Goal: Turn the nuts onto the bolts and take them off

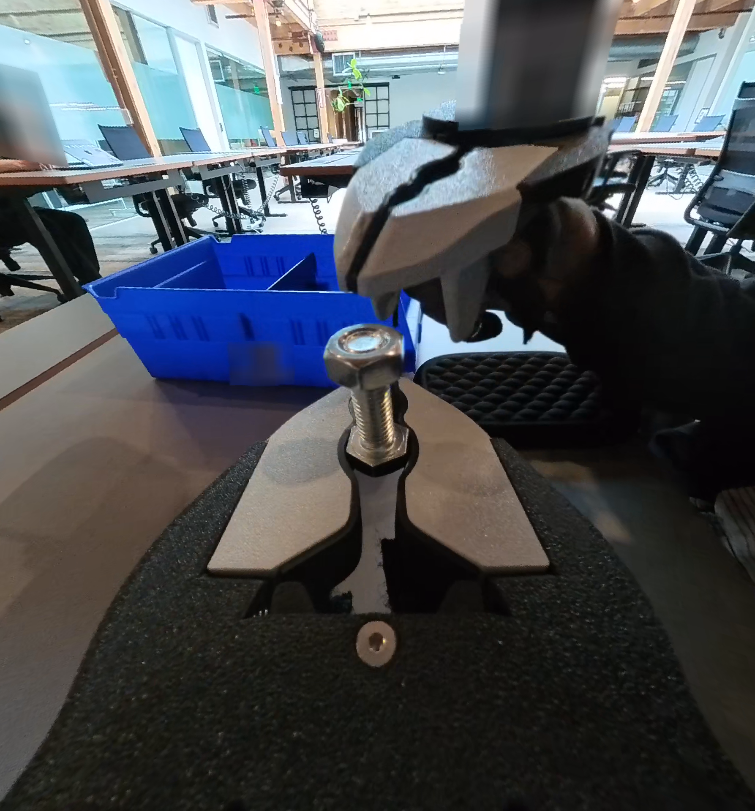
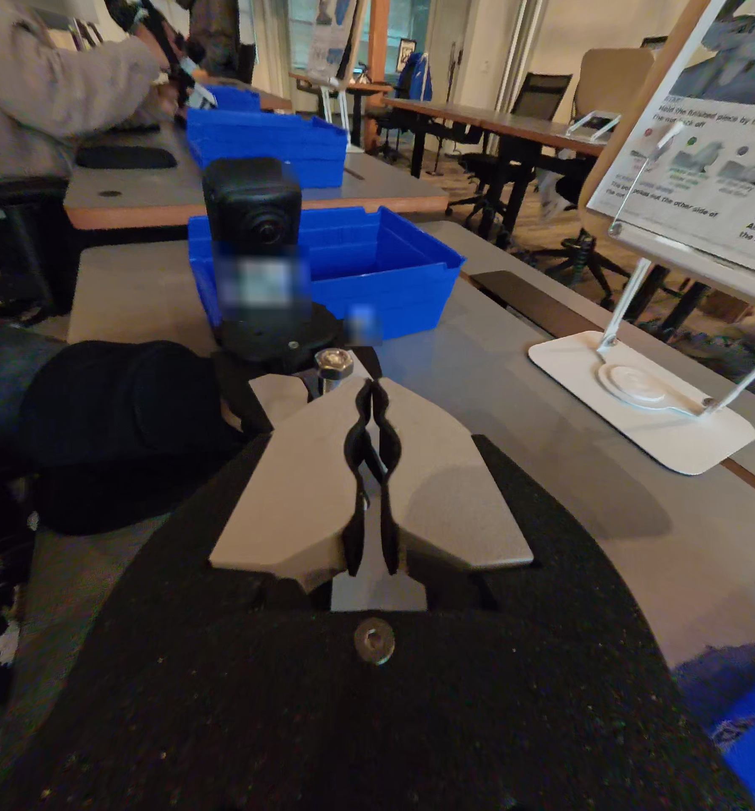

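Note:
My left gripper [image 1: 375, 397] is shut on the hex head of a silver bolt [image 1: 373, 421] and holds it upright above the grey table. A silver nut [image 1: 363, 356] sits at the top end of the thread. My right gripper [image 1: 380, 303], held by a black-gloved hand [image 1: 630, 333], hangs just above and right of the nut, its fingers closed and empty. In the right wrist view my right gripper [image 2: 373, 386] is shut with nothing between the pads. The nut [image 2: 334, 364] is just beyond its tips to the left, and the left gripper [image 2: 327, 390] with its black camera [image 2: 252, 206] is behind.
A blue divided bin [image 1: 217, 324] stands behind the bolt; it also shows in the right wrist view [image 2: 393, 281]. A black quilted pad [image 1: 511, 395] lies to the right. A white stand [image 2: 639, 395] with an instruction sheet is at the right. A person works at the far desk [image 2: 37, 87]. The grippers' ends are close to 6 cm from one another.

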The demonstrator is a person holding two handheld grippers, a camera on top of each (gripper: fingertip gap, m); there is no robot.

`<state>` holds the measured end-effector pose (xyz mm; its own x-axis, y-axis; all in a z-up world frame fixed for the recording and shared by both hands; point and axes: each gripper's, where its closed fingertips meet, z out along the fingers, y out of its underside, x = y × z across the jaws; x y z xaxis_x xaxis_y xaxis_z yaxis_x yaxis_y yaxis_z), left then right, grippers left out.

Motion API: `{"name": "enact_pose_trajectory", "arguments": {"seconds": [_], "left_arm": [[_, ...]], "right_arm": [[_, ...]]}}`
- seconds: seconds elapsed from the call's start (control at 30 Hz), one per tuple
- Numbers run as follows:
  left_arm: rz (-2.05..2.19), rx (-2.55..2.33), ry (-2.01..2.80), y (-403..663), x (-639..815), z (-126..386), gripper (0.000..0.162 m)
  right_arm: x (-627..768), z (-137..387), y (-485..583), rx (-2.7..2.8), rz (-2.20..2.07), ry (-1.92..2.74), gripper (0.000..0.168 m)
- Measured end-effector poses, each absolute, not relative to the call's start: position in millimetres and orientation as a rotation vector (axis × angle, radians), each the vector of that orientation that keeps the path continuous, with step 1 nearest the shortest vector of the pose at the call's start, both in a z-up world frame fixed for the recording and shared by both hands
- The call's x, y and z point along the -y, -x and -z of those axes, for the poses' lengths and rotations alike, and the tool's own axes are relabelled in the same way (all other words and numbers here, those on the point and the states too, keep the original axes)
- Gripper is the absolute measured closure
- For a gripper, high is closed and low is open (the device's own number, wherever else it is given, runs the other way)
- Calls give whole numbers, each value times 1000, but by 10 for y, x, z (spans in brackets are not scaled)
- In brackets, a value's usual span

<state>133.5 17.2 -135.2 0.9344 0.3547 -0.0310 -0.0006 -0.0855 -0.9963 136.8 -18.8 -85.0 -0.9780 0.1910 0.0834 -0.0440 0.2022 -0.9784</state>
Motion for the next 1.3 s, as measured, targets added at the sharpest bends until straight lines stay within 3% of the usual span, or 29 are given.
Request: {"name": "enact_pose_trajectory", "arguments": {"seconds": [0.07,0.17,0.27,0.6,0.73,0.8,0.9,0.97,1.1,1.3], "left_arm": [[-302,274,1641,-1337,-178,1358,151],[-304,276,1640,-1336,-172,1356,150],[-305,278,1639,-1334,-168,1356,150],[-303,279,1634,-1332,-162,1349,150],[-303,273,1638,-1340,-175,1352,151],[-303,272,1640,-1341,-178,1355,151],[-305,276,1639,-1337,-170,1355,151],[-306,275,1641,-1339,-171,1356,151],[-305,271,1644,-1346,-178,1360,150],[-301,276,1641,-1337,-170,1358,151]], "right_arm": [[204,834,-1388,2295,-1900,144,165],[331,895,-1433,2330,-1881,121,142],[469,945,-1466,2352,-1867,104,131],[339,938,-1451,2363,-1848,99,147],[171,846,-1368,2291,-1888,152,168],[198,854,-1400,2308,-1895,138,167],[332,917,-1473,2353,-1878,93,138],[422,948,-1480,2363,-1868,92,131],[513,956,-1468,2364,-1883,118,131],[349,946,-1461,2372,-1865,108,144]]}}
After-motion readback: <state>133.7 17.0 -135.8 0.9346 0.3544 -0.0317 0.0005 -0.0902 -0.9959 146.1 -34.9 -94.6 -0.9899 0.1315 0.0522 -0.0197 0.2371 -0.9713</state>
